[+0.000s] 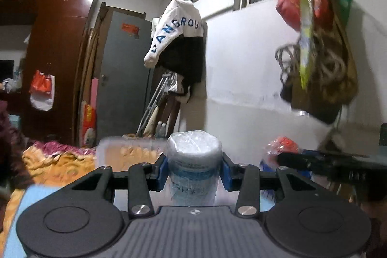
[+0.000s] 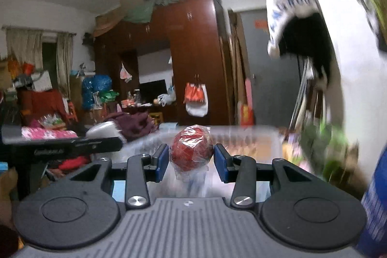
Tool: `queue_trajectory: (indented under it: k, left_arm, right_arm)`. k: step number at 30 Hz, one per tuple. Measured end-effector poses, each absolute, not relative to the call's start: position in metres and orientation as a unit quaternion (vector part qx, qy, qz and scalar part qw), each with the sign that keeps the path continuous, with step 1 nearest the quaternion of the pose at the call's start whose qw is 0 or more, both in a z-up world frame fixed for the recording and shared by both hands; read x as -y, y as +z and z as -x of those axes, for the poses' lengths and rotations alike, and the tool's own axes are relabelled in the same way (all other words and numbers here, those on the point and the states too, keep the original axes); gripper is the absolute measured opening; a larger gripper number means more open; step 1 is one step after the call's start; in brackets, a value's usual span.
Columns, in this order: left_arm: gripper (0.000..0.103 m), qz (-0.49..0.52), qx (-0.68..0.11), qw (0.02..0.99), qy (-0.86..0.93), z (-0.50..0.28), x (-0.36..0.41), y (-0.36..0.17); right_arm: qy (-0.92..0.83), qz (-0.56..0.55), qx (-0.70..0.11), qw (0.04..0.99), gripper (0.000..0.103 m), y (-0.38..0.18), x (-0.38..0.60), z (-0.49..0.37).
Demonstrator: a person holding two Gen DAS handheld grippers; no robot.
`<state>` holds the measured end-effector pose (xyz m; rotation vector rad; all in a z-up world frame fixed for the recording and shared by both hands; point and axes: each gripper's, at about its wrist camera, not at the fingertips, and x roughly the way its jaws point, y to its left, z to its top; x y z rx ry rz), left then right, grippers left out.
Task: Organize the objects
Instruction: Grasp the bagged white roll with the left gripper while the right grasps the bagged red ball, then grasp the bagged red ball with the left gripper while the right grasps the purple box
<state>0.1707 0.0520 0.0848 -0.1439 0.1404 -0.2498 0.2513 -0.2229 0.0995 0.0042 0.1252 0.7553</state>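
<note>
My left gripper point(image 1: 193, 171) is shut on an upright cylindrical jar point(image 1: 193, 151), white-grey with a blue label and wrapped in clear plastic; both blue pads point(image 1: 162, 172) press its sides. My right gripper point(image 2: 191, 161) is shut on a red ball point(image 2: 191, 150) wrapped in clear film, held between its blue pads point(image 2: 220, 160). Each gripper shows in the other's view: the right one point(image 1: 314, 161) with the red ball point(image 1: 283, 144) at the right, the left one point(image 2: 60, 149) with the pale jar point(image 2: 104, 129) at the left. Both are held up in the air, side by side.
A clear plastic bin point(image 1: 116, 149) point(image 2: 254, 137) sits just beyond and below the grippers, on a bed with an orange quilt point(image 1: 55, 161). Bags point(image 1: 319, 52) hang from a rail at the upper right. A white-and-black jacket point(image 1: 179, 40) hangs by the grey door; a wardrobe point(image 1: 55, 40) stands left.
</note>
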Motion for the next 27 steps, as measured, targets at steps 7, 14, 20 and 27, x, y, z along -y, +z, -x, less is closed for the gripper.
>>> queue_trajectory:
  k: [7,14,20,27]
  left_arm:
    - [0.092,0.051,-0.125,0.987,-0.09,-0.234,-0.056,0.091]
    - [0.097,0.052,-0.095,0.989,-0.099,-0.158,-0.069,0.054]
    - [0.094,0.051,-0.195,0.977,-0.066,-0.174,-0.084,0.003]
    - [0.09,0.04,-0.241,0.967,-0.065,-0.191,-0.086,-0.019]
  right_arm:
    - [0.324,0.073,-0.079,0.94,0.092,0.123,0.166,-0.304]
    - [0.372,0.041,-0.113,0.92,0.103,0.055,0.199,-0.243]
    - [0.408,0.073,-0.198,0.888,0.103,-0.001,0.173,-0.236]
    - [0.416,0.066,-0.207,0.883,0.086,-0.015,0.167,-0.235]
